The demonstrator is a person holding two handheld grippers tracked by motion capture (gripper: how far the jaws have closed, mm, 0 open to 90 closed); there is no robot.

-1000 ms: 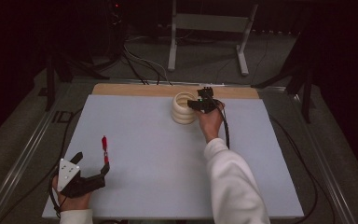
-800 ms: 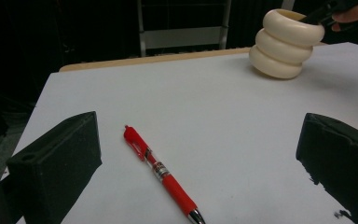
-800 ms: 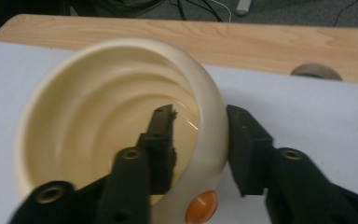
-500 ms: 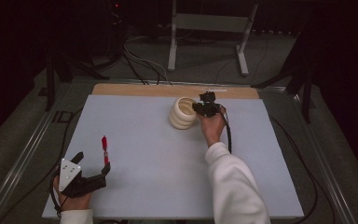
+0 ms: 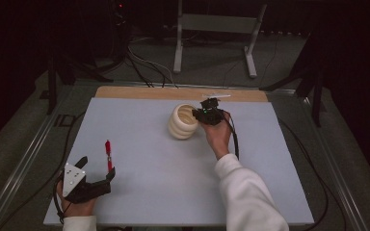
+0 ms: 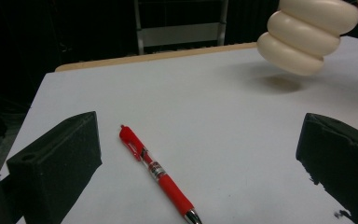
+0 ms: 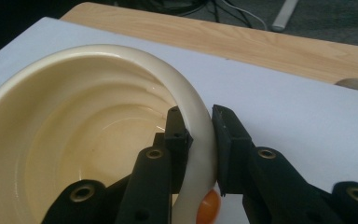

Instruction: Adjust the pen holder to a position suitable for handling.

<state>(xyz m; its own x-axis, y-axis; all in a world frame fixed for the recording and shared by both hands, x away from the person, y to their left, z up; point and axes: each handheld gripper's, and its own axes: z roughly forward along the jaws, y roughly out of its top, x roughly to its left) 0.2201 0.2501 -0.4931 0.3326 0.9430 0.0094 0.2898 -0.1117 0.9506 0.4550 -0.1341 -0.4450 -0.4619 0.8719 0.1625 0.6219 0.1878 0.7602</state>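
Since a second ago the cream ribbed bowl [image 5: 183, 121] has been tipped and raised off the bench [image 5: 183, 192] by the right claw [image 5: 207, 115], shifting a little toward the person; the left claw [image 5: 94, 180] and the red pen [image 5: 108, 154] lie as they did.

The right claw is clamped on the bowl's rim [image 7: 200, 140], one jaw inside the wall and one outside. In the left gripper view the bowl [image 6: 307, 35] hangs clear above its own shadow, at the far middle of the bench.

It looks rigid and glossy (ceramic or hard plastic, I cannot tell which), so likely slippery and liable to chip if dropped; a pinch across the rim is the sensible hold, though the weight then hangs to one side.

Its mouth tilts toward the right claw, axis leaning off upright.

The left claw is spread wide, holding nothing, with the pen [image 6: 156, 170] on the bench between its jaws, long axis running roughly away from the person, clicker end farther.
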